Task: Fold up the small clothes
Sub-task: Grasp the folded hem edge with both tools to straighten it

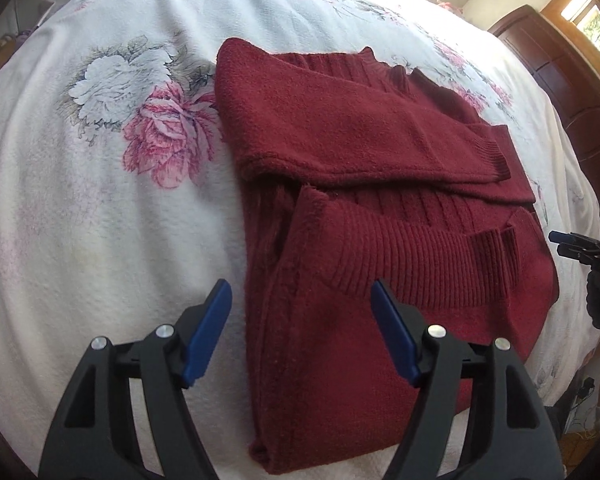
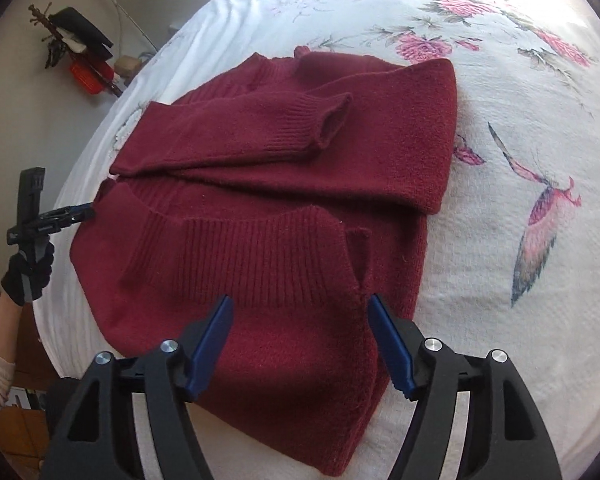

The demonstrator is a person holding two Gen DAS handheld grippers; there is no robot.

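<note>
Lying on the floral bedspread is a dark red sweater, both sleeves crossed over its body and the side edges turned inward. The left gripper hovers above the sweater's near left edge, its blue pads spread wide with nothing between them. The right gripper hangs over the near hem, equally spread and empty. A gloved hand holds the left tool's handle beside the bed
</note>
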